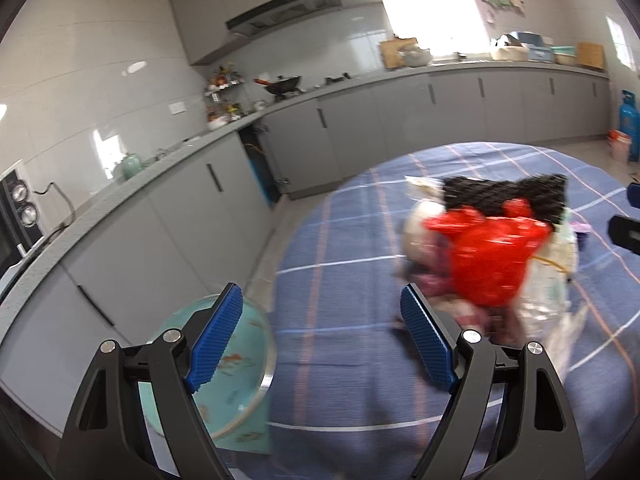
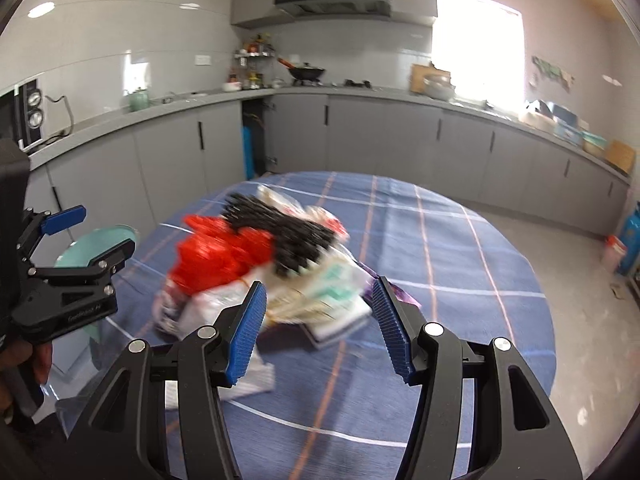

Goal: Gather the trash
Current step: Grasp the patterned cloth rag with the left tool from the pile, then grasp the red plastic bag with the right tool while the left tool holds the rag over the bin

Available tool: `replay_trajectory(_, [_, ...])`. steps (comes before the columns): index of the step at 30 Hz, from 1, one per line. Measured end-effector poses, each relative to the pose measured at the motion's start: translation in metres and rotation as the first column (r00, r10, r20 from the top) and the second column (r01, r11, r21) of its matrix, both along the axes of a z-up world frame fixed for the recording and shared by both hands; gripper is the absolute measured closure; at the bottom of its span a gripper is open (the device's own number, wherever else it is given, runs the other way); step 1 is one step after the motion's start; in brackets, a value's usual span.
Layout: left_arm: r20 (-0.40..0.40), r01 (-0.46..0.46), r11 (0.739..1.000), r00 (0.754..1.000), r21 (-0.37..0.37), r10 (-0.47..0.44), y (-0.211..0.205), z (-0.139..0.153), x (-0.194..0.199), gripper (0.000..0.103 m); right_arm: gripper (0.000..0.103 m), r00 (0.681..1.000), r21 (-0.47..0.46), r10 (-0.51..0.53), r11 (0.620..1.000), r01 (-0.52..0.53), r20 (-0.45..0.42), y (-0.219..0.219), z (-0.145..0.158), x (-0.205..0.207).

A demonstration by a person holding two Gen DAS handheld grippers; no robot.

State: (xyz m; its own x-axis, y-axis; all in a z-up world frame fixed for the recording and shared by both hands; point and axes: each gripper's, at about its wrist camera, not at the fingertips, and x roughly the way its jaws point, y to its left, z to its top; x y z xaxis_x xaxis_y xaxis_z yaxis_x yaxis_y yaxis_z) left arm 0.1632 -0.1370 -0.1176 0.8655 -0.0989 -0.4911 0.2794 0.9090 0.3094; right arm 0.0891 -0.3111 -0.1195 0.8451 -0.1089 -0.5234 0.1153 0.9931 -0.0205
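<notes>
A pile of trash lies on the round table with the blue checked cloth (image 1: 340,240) (image 2: 460,264). It holds a red plastic bag (image 1: 492,260) (image 2: 212,256), a black mesh piece (image 1: 500,196) (image 2: 292,236) and white and clear wrappers (image 1: 552,292) (image 2: 332,292). My left gripper (image 1: 320,292) (image 2: 105,230) is open and empty, just left of the pile at the table's edge. My right gripper (image 2: 319,285) (image 1: 630,214) is open too, hovering short of the wrappers and touching none. The pile is blurred.
A round teal bin (image 1: 240,360) (image 2: 96,244) stands on the floor by the table's left edge, under my left gripper. Grey cabinets and a counter (image 2: 360,92) with a wok (image 2: 306,72) run behind. A blue gas cylinder (image 2: 630,236) stands at the far right.
</notes>
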Motion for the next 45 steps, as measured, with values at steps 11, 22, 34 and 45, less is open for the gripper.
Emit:
replay_trajectory(11, [-0.098,0.105,0.994,0.990,0.026,-0.102,-0.046,-0.032,-0.007,0.024,0.045,0.999,0.003,-0.018,1.000,0.018,-0.028,-0.018,-0.023,-0.007])
replay_trajectory(22, [-0.144,0.194,0.981,0.970,-0.013,-0.194,-0.047,-0.027,-0.013,0.088,0.045,1.000,0.018,-0.015,1.000,0.016,-0.006,-0.021,-0.020,-0.016])
replay_trajectory(34, [-0.006,0.156,0.988,0.988,-0.010,-0.156,-0.006,0.021,-0.033,0.088,0.045,0.999,0.029,-0.025,0.999,0.024,0.020,-0.022,-0.010,-0.015])
replay_trajectory(45, [0.075,0.135,0.990,0.988,-0.032,-0.133,0.015,0.054,-0.042,0.088,0.045,0.997,0.073,-0.008,0.997,0.002,0.074,-0.015,0.012,0.001])
